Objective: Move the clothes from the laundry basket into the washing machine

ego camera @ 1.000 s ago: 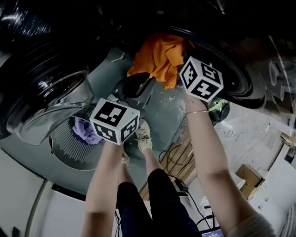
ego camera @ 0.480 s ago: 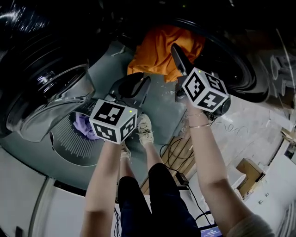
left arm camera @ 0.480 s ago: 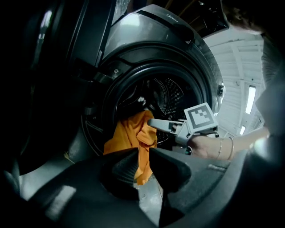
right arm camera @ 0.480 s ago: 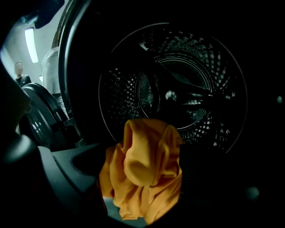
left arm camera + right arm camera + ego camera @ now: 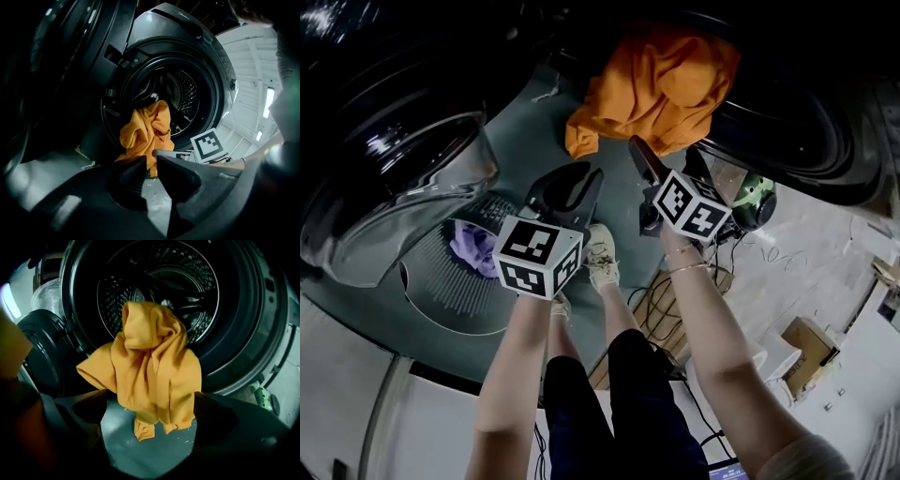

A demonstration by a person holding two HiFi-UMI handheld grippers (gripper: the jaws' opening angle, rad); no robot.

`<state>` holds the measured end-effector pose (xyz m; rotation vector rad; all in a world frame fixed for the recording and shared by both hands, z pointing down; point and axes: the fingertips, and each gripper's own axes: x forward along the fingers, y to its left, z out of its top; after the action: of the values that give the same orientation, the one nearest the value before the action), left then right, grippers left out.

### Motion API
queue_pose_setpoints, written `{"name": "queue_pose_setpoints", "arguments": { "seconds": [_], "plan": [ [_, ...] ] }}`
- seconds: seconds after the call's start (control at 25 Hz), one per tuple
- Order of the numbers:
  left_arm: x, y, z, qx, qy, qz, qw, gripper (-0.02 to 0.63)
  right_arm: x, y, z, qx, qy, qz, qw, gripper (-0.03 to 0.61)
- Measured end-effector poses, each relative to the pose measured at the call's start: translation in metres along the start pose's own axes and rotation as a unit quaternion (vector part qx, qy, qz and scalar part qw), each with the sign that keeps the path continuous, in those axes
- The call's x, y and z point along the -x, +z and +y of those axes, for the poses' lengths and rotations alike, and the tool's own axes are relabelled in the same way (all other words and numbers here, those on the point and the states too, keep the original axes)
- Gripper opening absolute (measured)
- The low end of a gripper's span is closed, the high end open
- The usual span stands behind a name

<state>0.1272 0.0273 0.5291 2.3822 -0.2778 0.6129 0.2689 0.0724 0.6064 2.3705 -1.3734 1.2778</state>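
Loading half done: orange garment hung from washing machine mouth.
Right gripper gaped, left gripper closed, both empty; purple garment waited in laundry basket, left.

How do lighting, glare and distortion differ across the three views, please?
Head view: fisheye curving, glare on the glass door. Left gripper view: dim, vignetted, the left fingers soft. Right gripper view: orange garment bright and sharp, drum and right fingers shadowed.

Right gripper: jaws wide apart, gripping nothing. Orange garment hangs bunched over the front lip of the perforated washing machine drum, lower ends dangling outside.
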Motion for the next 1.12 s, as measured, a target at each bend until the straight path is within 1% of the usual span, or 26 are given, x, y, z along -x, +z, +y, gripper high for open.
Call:
{"name": "queue_pose_setpoints", "arguments": {
  "seconds": [0.12,0.2,0.28,0.32,0.4,0.44,0.48,0.52,0.6,0.68,0.76,0.88,0.96,1.12],
  "plan": [
    [-0.007,-0.011,0.003,0.005,-0.004,0.001,1.0000,0.077,-0.027,-0.023,-0.004,0.000,-0.002,0.027,1.000,0.606],
    [-0.013,-0.015,0.006,0.005,-0.007,0.001,1.0000,0.076,-0.044,-0.034,0.000,0.001,-0.007,0.042,0.999,0.609],
    [-0.018,-0.018,0.009,0.006,-0.009,0.000,0.9999,0.075,-0.055,-0.038,-0.001,0.003,-0.030,0.044,0.999,0.606],
    [-0.020,-0.019,0.010,0.007,-0.010,0.000,0.9999,0.075,-0.056,-0.036,-0.005,0.005,-0.048,0.041,0.998,0.546],
    [-0.024,-0.018,0.011,0.005,-0.012,0.000,0.9999,0.075,-0.055,-0.027,-0.013,0.012,-0.079,0.032,0.996,0.307],
    [-0.025,-0.017,0.012,0.004,-0.013,0.001,0.9999,0.074,-0.054,-0.023,-0.014,0.018,-0.084,0.029,0.996,0.220],
    [-0.025,-0.016,0.012,0.004,-0.013,0.001,0.9999,0.074,-0.052,-0.019,-0.013,0.026,-0.083,0.028,0.996,0.139],
    [-0.025,-0.015,0.012,0.004,-0.012,0.001,0.9999,0.072,-0.050,-0.016,-0.011,0.032,-0.075,0.027,0.996,0.094],
    [-0.025,-0.012,0.011,0.005,-0.012,0.003,0.9999,0.069,-0.040,-0.008,-0.002,0.037,-0.048,0.017,0.998,0.069],
    [-0.025,-0.006,0.007,0.003,-0.013,0.005,0.9999,0.068,-0.024,0.012,0.008,0.035,-0.019,-0.013,0.999,0.063],
    [-0.022,0.002,0.001,-0.002,-0.015,0.006,0.9999,0.068,-0.003,0.038,0.017,0.028,-0.001,-0.051,0.998,0.063],
    [-0.018,0.018,-0.005,-0.007,-0.014,0.001,0.9999,0.068,0.025,0.083,0.025,0.015,0.009,-0.106,0.994,0.063],
    [-0.017,0.030,-0.009,-0.011,-0.014,-0.004,0.9998,0.068,0.036,0.112,0.030,0.020,0.012,-0.136,0.990,0.063],
    [-0.018,0.050,-0.017,-0.020,-0.017,-0.011,0.9996,0.068,0.033,0.158,0.024,0.021,0.000,-0.174,0.985,0.063]
  ]
}}
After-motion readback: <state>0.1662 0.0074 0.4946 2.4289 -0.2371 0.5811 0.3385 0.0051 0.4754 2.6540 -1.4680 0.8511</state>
